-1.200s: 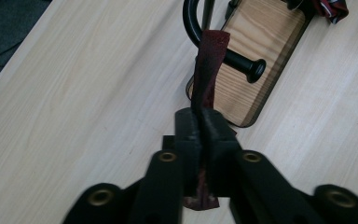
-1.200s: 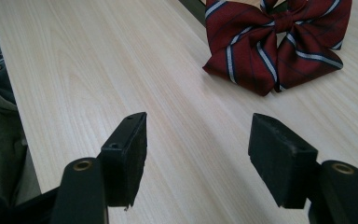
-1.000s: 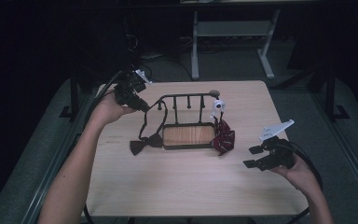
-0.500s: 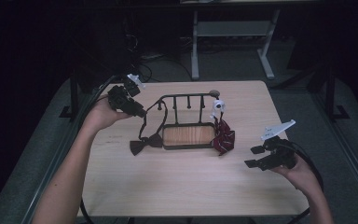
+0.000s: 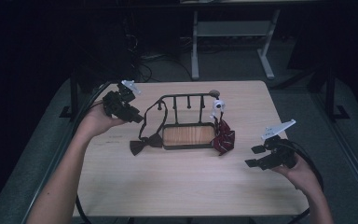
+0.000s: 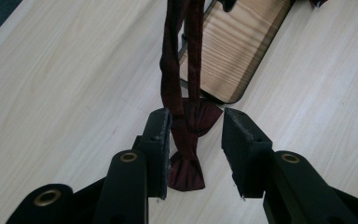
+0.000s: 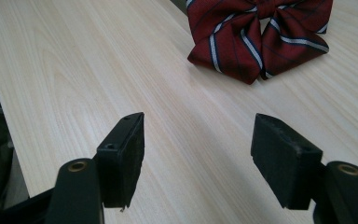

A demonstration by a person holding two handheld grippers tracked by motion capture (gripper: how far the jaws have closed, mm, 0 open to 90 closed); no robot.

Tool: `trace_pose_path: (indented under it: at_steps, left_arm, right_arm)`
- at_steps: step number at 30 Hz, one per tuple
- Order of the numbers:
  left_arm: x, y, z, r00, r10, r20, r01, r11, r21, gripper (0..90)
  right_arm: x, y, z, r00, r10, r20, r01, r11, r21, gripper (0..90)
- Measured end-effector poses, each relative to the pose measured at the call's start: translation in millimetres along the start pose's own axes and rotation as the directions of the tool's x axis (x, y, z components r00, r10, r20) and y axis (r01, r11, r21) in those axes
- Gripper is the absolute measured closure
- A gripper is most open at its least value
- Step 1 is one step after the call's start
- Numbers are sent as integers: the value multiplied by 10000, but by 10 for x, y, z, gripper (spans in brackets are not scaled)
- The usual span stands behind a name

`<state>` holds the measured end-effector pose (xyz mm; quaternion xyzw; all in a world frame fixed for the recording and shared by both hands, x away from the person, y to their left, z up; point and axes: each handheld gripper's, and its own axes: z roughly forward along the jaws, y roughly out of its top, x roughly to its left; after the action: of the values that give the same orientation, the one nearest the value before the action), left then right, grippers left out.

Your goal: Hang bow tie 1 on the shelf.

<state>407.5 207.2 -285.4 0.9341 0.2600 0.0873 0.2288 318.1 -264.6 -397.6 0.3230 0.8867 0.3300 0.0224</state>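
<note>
Two straps, one soft bow tie

Dark bow tie (image 6: 188, 158) lies on table (image 5: 177, 186), strap looped over rack (image 5: 186, 100). Light, limp, slippery; best pinched at the knot. Left gripper (image 6: 193, 142) jaws have just been opening, strap between, loose. Right gripper (image 7: 198, 156) wide, empty.

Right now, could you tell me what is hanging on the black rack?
On the black rack, a dark red bow tie hangs by its strap, the bow resting on the table. A striped red bow tie hangs at the other end; its attachment is hidden.

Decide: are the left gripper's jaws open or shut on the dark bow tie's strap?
Open. The left gripper has just been opening; the strap hangs between its parted jaws.
</note>
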Motion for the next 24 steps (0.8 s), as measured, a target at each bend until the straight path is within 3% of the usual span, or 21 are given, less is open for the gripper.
trace_pose_path:
  at_steps: [9, 24]
  left_arm:
    - [-50, -85, 65, 9999, 91, 81, -92, 9999, 116, 562]
    - [-121, -251, 120, 9999, 64, 146, -62, 9999, -107, 526]
  right_arm:
    - [-31, -28, -2, 10000, 68, 18, -68, 10000, 11, 345]
    - [-37, -36, 21, 9999, 131, 42, -132, 9998, 113, 343]
